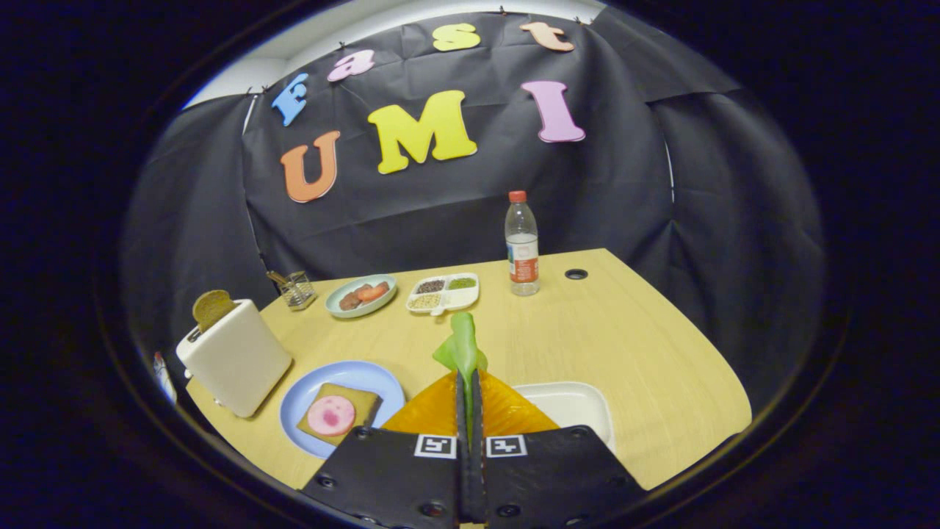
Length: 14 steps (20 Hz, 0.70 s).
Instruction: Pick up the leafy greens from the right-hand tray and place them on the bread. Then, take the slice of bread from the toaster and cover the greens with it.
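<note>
My gripper (468,389) holds a leaf of greens (463,345) above the wooden table (587,345), both fingers pressed together on the leaf's lower end so that its ruffled top stands up just beyond the fingertips. Directly below and to the right of my fingers sits a white tray (576,404), the right-hand one, partly hidden behind the gripper.

To the left of the fingers lies a blue plate (308,393) carrying a slice of bread (363,404) topped with a round pink slice of meat (331,415). Further left, near the table's edge, a white toaster (235,360) stands with a second slice of brown bread (213,308) poking out of its slot.

Beyond the leaf, towards the back of the table, a pale green plate (360,295) holds reddish-brown food, and just beside it a white divided dish (443,293) holds small portions of grains and seasonings. A small wire holder (297,289) stands to the left of the green plate. A clear water bottle (521,246) with a red cap stands upright to the right of the divided dish, near a round cable hole (576,274) in the tabletop.
</note>
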Available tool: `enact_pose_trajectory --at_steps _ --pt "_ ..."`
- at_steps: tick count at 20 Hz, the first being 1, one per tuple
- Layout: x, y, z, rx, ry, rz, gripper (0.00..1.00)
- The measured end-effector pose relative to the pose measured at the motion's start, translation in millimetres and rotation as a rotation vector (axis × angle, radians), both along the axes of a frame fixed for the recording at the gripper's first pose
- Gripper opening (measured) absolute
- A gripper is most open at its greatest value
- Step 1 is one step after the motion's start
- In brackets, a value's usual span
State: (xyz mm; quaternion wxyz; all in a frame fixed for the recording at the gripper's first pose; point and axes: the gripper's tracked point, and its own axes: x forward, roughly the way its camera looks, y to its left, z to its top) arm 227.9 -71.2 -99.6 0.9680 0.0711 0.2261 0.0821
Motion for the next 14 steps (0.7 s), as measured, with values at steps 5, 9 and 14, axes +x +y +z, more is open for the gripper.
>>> enact_pose_trajectory --at_steps 5,9,14 --pt "0.8 55.2 6.9 -0.008 -0.008 0.036 0.0" --pt "1.1 92.5 -5.2 -0.052 0.007 0.056 0.0" --pt "5.8 107.6 -23.9 -0.172 0.009 0.024 0.0"
